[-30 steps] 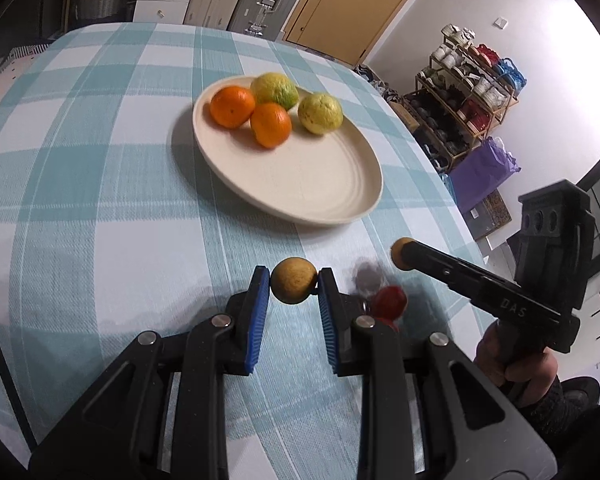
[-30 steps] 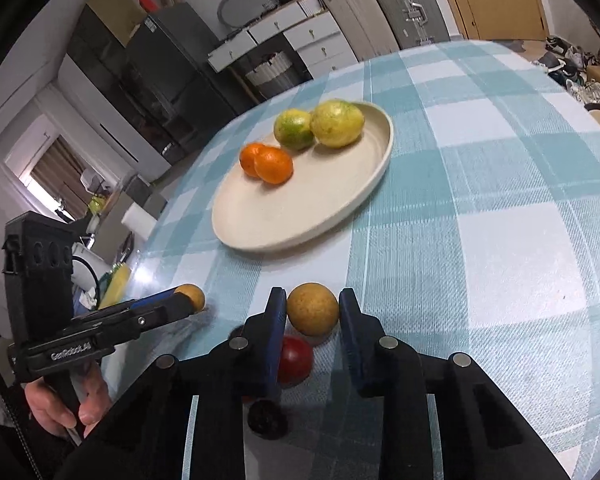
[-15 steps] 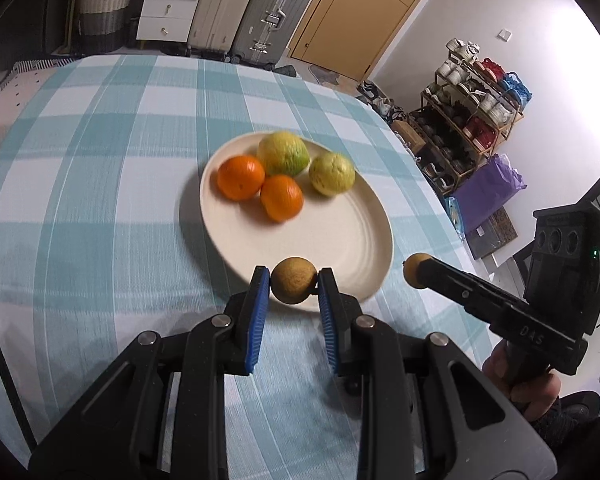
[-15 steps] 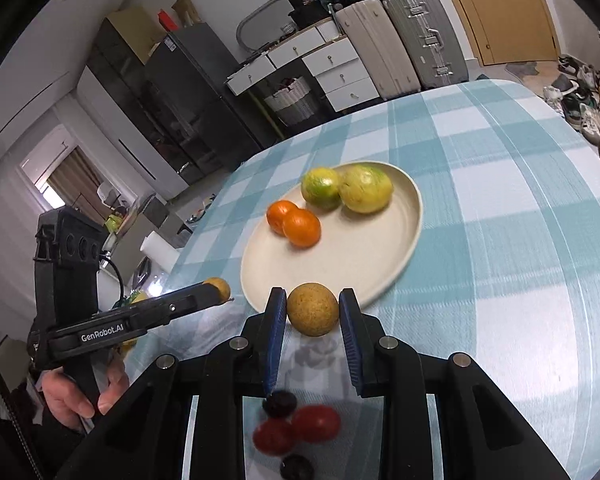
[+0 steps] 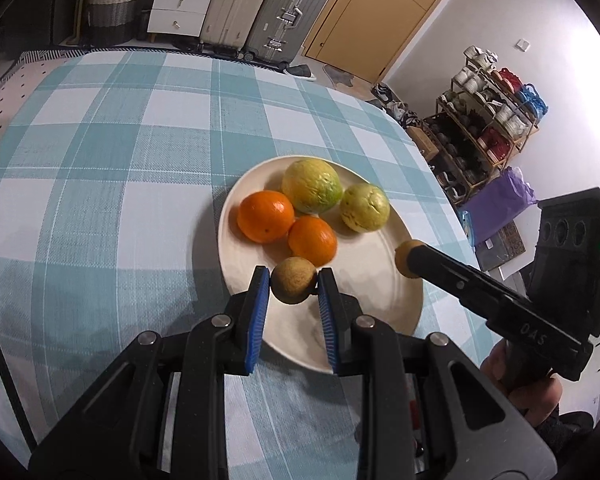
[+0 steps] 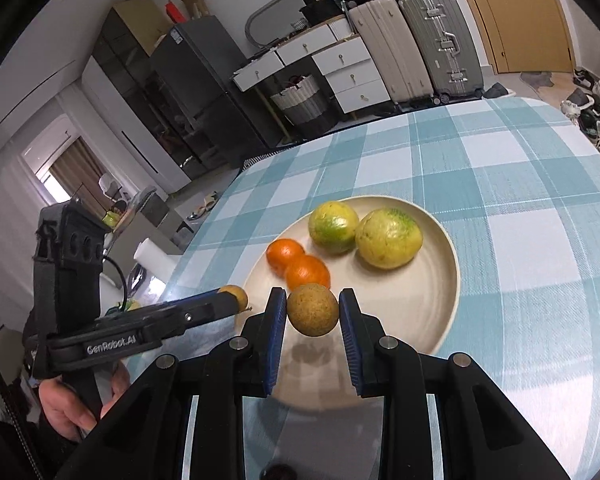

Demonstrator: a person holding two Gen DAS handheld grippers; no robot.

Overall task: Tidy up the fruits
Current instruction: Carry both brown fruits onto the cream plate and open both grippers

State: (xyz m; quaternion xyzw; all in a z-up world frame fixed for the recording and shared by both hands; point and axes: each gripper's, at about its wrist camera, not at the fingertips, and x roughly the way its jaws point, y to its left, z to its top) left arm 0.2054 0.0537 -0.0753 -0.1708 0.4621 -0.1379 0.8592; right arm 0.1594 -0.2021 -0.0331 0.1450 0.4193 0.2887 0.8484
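A cream plate (image 5: 380, 276) (image 6: 432, 312) on the checked tablecloth holds two oranges (image 5: 265, 216) (image 6: 307, 272) and two yellow-green fruits (image 5: 312, 186) (image 6: 388, 238). My left gripper (image 5: 293, 286) is shut on a small brown round fruit (image 5: 293, 285), held above the plate's near left rim. My right gripper (image 6: 313, 314) is shut on a second small brown fruit (image 6: 313, 314), also over the plate's near side. Each view shows the other gripper (image 5: 406, 259) (image 6: 234, 298) from the side with its fruit at the tip.
The table's left edge (image 6: 204, 232) and right edge (image 5: 440, 184) lie close to the plate. A dark small fruit (image 6: 278, 472) lies on the cloth under my right gripper. Suitcases (image 5: 288, 12), drawers and a shelf rack (image 5: 484, 120) stand beyond the table.
Both grippers have moved forward from the cloth to above the plate's near rim, each still carrying its brown fruit. The red and dark small fruits have dropped back below the grippers.
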